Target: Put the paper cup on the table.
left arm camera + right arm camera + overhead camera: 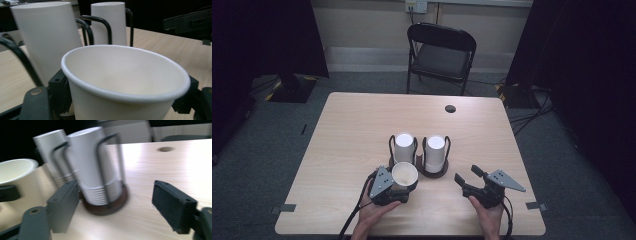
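Observation:
A white paper cup (404,174) stands upright, mouth up, between the jaws of my left gripper (404,183) near the table's front edge. In the left gripper view the cup (125,82) sits between both black jaws of that gripper (123,100), which press on its sides. Just behind it stand two stacks of upturned white cups, the left stack (404,147) and the right stack (435,152), each in a black wire holder on a dark round base. My right gripper (467,174) hovers to the right of the right stack, jaws wide apart. Nothing lies between the jaws of that gripper (118,207), which face the nearer stack (92,165).
The light wooden table (357,115) has a round cable hole (450,108) at its far right. A black folding chair (442,50) stands behind the table. Dark curtains hang at both sides. Bare tabletop lies to the left and behind the holders.

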Demonstrator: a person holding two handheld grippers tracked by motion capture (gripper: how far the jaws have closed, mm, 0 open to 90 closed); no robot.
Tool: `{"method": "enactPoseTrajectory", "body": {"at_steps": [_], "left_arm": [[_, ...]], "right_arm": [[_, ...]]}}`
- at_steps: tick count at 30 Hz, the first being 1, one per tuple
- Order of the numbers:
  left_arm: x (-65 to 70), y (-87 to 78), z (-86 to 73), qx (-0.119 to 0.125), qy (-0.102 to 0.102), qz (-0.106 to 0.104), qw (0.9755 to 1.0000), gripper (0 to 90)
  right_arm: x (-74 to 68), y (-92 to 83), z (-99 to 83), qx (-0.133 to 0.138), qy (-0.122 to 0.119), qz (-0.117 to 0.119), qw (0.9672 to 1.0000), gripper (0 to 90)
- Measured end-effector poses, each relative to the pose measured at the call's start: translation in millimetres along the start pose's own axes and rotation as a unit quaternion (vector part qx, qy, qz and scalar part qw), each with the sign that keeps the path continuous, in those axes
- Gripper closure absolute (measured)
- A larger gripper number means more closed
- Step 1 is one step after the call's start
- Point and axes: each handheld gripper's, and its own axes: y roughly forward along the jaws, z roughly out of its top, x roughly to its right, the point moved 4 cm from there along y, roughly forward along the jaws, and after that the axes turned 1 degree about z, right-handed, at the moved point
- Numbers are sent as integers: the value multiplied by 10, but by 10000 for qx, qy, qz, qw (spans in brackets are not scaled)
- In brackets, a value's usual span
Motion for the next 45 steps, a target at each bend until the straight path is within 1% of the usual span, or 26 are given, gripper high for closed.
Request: {"method": "enactPoseTrajectory", "body": {"at_steps": [1,2,4,5,7,10,12,13,16,18,21,23,25,26,27,29,30,31,32,33,35,37,39,41,42,45], "left_arm": [[-45,-18,13,17,-74,74,9999,224],[-89,-36,34,62,-152,135,9998,224],[-158,-74,64,129,-220,141,9996,224],[-192,-93,69,128,-216,183,9995,224],[-265,-138,70,132,-210,297,9993,224],[-387,-206,62,150,-239,454,9986,224],[-464,-246,56,184,-310,559,9978,224],[-506,-269,55,195,-326,632,9973,224],[-617,-317,60,242,-429,828,9954,223],[-688,-340,67,246,-428,975,9940,221],[-778,-384,87,285,-554,1242,9903,218],[-836,-395,106,278,-576,1333,9890,218],[-897,-393,116,220,-540,1467,9875,219],[-929,-391,122,234,-584,1462,9873,219],[-961,-390,124,241,-612,1470,9870,219],[-1026,-377,119,221,-654,1562,9853,220],[-1066,-351,110,174,-726,1541,9852,220],[-1089,-333,103,139,-742,1550,9850,220],[-1116,-315,96,80,-702,1623,9842,220],[-1140,-295,92,59,-711,1651,9837,220],[-1195,-262,83,44,-790,1605,9839,220],[-1248,-240,76,-30,-786,1669,9828,220],[-1290,-236,87,-28,-849,1653,9826,220],[-1341,-237,90,-106,-810,1771,9808,219],[-1374,-238,90,-42,-856,1773,9804,219],[-1454,-233,73,-39,-914,1861,9783,219]], "right_arm": [[15,-10,-1,46,43,-190,9998,185],[32,-18,-5,79,57,-282,9996,177],[60,-25,-17,119,144,-255,9995,179],[72,-30,-28,138,143,-257,9995,176],[97,-41,-51,141,86,-332,9993,168],[138,-36,-93,175,65,-372,9991,145],[161,-19,-125,142,85,-447,9989,145],[170,-12,-141,123,98,-498,9986,144],[186,-4,-183,39,-63,-736,9973,141],[189,-11,-200,62,-139,-846,9963,138],[189,-1,-223,113,-158,-984,9950,138],[183,14,-251,165,-196,-1062,9940,138],[173,32,-277,192,-224,-1129,9932,138],[171,39,-287,209,-268,-1166,9926,138],[168,43,-293,216,-302,-1182,9923,139],[154,49,-294,212,-371,-1207,9918,139],[146,53,-295,176,-420,-1197,9918,139],[134,60,-297,153,-474,-1193,9916,139],[129,62,-297,152,-506,-1184,9916,138],[123,60,-298,161,-537,-1177,9915,138],[123,51,-298,192,-530,-1164,9916,138],[129,45,-298,220,-491,-1144,9920,138],[131,44,-297,224,-484,-1136,9921,138],[128,48,-298,209,-510,-1149,9918,138],[124,48,-299,207,-520,-1152,9918,138],[118,44,-299,250,-563,-1172,9912,139]]}}
